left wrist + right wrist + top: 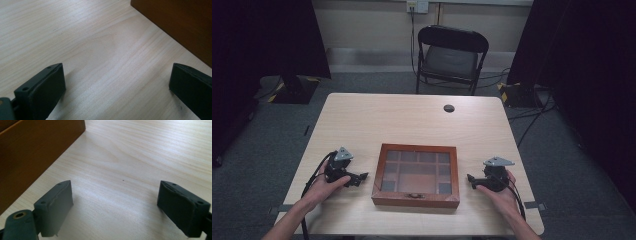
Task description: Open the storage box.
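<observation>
A brown wooden box [416, 175] with a glass lid over several compartments lies shut near the table's front edge. A small latch sits on its front wall. My left gripper [362, 177] rests on the table just left of the box, held in a hand, jaws wide apart and empty [116, 82]. The box's side wall [180, 25] rises at the upper right of the left gripper view. My right gripper [470, 179] rests just right of the box, open and empty too [115, 197]. The box's wall [30, 152] stands at the left of the right gripper view.
The light wooden table [412, 120] has a round cable hole [449, 108] at the back. A black folding chair [451, 57] stands behind the table. Dark curtains hang on both sides. Cables run on the floor at the right.
</observation>
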The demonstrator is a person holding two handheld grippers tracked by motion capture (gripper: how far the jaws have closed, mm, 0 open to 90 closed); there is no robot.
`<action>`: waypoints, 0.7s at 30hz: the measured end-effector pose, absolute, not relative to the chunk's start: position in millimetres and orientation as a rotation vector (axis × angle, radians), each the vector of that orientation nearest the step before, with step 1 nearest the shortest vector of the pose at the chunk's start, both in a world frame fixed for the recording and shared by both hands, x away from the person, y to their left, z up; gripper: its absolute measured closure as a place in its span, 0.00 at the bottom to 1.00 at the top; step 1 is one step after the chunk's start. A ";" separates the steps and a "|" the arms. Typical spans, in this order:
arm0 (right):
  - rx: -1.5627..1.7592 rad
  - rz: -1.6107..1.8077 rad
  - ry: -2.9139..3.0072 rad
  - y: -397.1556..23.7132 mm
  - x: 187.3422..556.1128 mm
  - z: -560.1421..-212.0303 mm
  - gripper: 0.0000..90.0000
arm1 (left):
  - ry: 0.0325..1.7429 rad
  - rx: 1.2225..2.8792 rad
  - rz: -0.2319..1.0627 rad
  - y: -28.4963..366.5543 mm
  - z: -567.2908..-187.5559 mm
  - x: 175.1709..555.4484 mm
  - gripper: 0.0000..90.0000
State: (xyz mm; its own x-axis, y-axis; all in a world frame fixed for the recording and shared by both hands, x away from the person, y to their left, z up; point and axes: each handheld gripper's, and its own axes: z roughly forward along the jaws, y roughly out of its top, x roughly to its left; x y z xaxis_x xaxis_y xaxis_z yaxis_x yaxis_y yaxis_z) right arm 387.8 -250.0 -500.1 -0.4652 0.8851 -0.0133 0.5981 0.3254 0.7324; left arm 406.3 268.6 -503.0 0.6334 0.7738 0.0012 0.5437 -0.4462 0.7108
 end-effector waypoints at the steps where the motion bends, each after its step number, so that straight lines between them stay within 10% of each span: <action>1: 1.311 0.942 2.182 -250.0 387.6 -500.1 0.13 | 1.020 2.159 0.430 268.7 -503.2 406.5 0.00; 9: 1.322 0.936 2.177 -249.8 386.9 -499.9 0.13 | 1.009 2.165 0.439 268.7 -501.2 406.1 0.02; 11: 1.323 0.936 2.177 -249.8 386.8 -499.9 0.13 | 1.014 2.147 0.437 268.8 -498.9 405.0 0.22; 21: 1.321 0.940 2.179 -250.0 387.2 -500.1 0.13 | 0.989 2.158 0.378 251.9 -481.0 404.9 0.24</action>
State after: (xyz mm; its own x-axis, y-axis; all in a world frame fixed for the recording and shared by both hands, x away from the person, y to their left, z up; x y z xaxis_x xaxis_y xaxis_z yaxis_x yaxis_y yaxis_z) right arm 387.2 -250.0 -500.1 -0.4586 0.8886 -0.0093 0.6030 0.3189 0.7312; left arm 404.9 251.9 -481.0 0.6625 0.7484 -0.0313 0.5373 -0.4456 0.7161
